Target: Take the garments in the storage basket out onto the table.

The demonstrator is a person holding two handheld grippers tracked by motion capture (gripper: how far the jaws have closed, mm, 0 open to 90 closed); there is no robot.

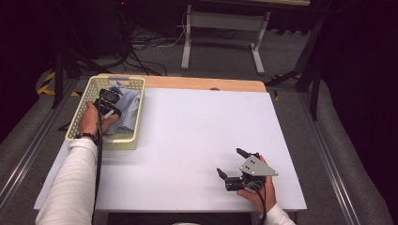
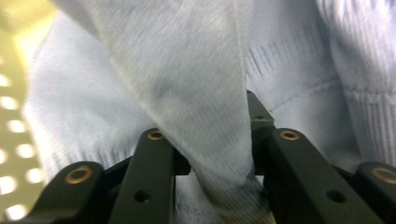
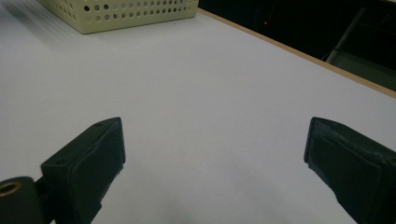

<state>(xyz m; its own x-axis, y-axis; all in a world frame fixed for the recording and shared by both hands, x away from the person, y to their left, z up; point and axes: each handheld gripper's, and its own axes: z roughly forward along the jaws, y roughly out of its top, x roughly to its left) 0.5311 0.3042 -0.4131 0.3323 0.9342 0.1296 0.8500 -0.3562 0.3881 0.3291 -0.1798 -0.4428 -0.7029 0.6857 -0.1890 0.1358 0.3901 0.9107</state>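
Cloth [image 2: 196,93], pale blue and finely ribbed, is what I have between the left tongs [image 2: 212,154] right now: in the left gripper view a raised fold of it runs up from between the two black jaws, which have drawn in close on either side of it. The jaws look pinched onto that fold, so I read the left tongs as clamped on the cloth, though the fabric is soft and thick there and I can't judge how firm the bite is.

From the fold the rest of the cloth spreads outward inside the basket [image 1: 136,101], bunched and creased, with a line of stitching and a knitted band showing beyond the right jaw. It looks like a light woven or knitted garment, limp, likely to drape and drag when lifted. The ridge I hold runs roughly along the tongs' own line of sight, away from me, so I judge a straight pull upward out of the basket should suit it best.

The basket is cream plastic, rectangular, with perforated walls; its yellowish wall glows at the left edge of the left gripper view. It sits at the far left corner of the white tabletop [image 1: 197,136].

My right tongs [image 1: 237,165] are well apart from the basket, resting low over the near right part of the tabletop, jaws wide apart and holding nothing, pointed back toward the basket. The left hand [image 1: 91,119] is the one inside the basket, so the lift falls to it.
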